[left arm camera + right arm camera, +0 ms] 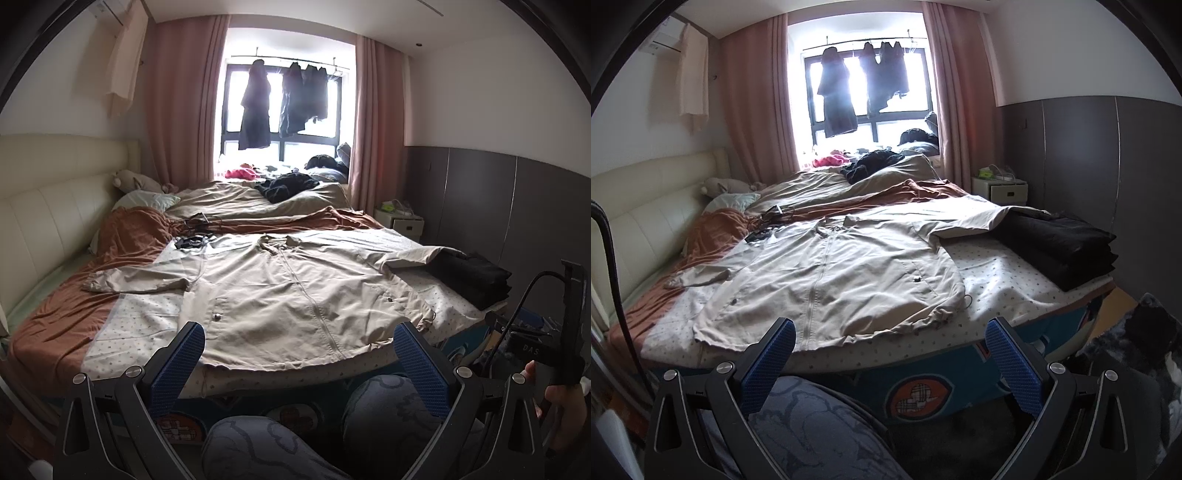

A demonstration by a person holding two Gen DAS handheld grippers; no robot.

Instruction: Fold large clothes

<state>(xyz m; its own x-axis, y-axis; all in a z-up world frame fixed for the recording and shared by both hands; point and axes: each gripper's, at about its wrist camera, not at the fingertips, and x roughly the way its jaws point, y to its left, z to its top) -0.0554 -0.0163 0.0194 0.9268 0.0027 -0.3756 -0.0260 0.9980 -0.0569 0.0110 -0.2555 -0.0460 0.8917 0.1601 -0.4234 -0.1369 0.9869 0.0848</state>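
A large beige zip jacket (pixel 288 295) lies flat, front up, on the dotted white sheet of the bed, sleeves spread to both sides; it also shows in the right wrist view (pixel 834 280). My left gripper (pixel 299 339) is open and empty, held off the bed just short of the jacket's hem. My right gripper (pixel 890 336) is open and empty, also just in front of the hem near the foot of the bed. The right sleeve's end lies against a folded black pile (pixel 469 277).
The folded black clothes (pixel 1060 247) sit at the bed's right edge. A rust blanket (pixel 125 236) and a beige duvet (pixel 229 199) with dark clothes lie beyond the jacket. A cream headboard (pixel 44 206) is on the left, a nightstand (pixel 1001 188) on the right. My knees (pixel 332 428) are below the grippers.
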